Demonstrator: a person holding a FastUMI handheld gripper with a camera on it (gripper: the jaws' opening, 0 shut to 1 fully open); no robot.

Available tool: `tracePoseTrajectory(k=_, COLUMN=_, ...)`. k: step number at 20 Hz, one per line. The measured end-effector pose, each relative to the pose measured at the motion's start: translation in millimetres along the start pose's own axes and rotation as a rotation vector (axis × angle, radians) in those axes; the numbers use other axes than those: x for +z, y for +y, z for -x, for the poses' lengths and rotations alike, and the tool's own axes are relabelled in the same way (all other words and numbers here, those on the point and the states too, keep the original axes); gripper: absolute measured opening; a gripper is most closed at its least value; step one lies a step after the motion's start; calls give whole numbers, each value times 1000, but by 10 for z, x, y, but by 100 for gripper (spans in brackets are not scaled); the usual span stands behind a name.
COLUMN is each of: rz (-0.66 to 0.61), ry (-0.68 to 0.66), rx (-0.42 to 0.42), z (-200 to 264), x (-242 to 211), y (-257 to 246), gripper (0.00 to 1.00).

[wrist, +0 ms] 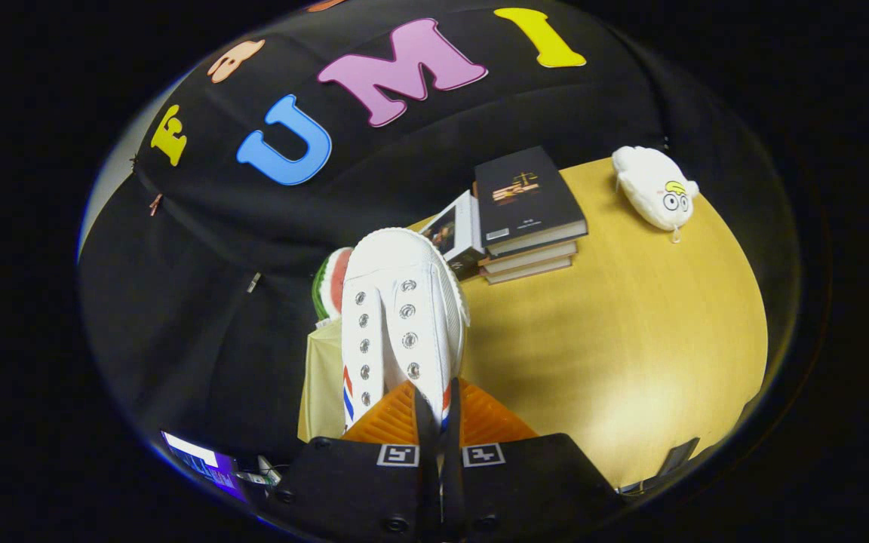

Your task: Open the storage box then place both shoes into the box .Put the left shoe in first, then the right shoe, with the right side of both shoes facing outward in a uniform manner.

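A white lace-less canvas shoe (pixel 403 302) with metal eyelets and red and blue side stripes hangs in the air just ahead of my fingers, toe pointing away from me. My gripper (pixel 438 413) is shut on the shoe's rear upper edge, the two fingers pressed close together with the fabric between them. Under the shoe's left side lies a pale beige panel (pixel 321 381); I cannot tell whether it belongs to the storage box. The shoe hides whatever sits directly below it.
The yellow wooden table (pixel 631 332) spreads out to the right. A stack of books (pixel 529 211) stands beyond the shoe, a white plush toy (pixel 657 196) lies at the far right, and a watermelon-slice toy (pixel 331 283) peeks out left of the shoe. A lit screen (pixel 193 456) glows low on the left.
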State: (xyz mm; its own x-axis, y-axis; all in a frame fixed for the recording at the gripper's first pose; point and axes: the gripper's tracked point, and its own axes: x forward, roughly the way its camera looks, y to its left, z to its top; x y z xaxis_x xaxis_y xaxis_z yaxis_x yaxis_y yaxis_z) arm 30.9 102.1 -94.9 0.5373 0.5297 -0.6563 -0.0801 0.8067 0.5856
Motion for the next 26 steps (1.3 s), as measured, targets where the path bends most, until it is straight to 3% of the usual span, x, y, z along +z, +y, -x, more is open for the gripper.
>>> tracePoseTrajectory(k=4, rz=-17, ry=55, rx=61, z=-385, x=-177, y=679, gripper=6)
tracePoseTrajectory(k=7, rz=5, ry=97, rx=40, z=-752, x=-346, y=909, gripper=6)
tracePoseTrajectory(k=14, rz=6, ry=208, rx=-83, z=-1224, x=-894, y=788, gripper=6)
tracePoseTrajectory(k=23, rz=-22, ry=250, rx=-194, z=-1558, x=-1019, y=621, gripper=8)
tracePoseTrajectory(k=25, rz=1, ry=240, rx=-189, z=-1611, x=-1022, y=634, gripper=12)
tracePoseTrajectory(k=26, rz=6, ry=234, rx=-175, z=-1615, x=-1027, y=690, gripper=22)
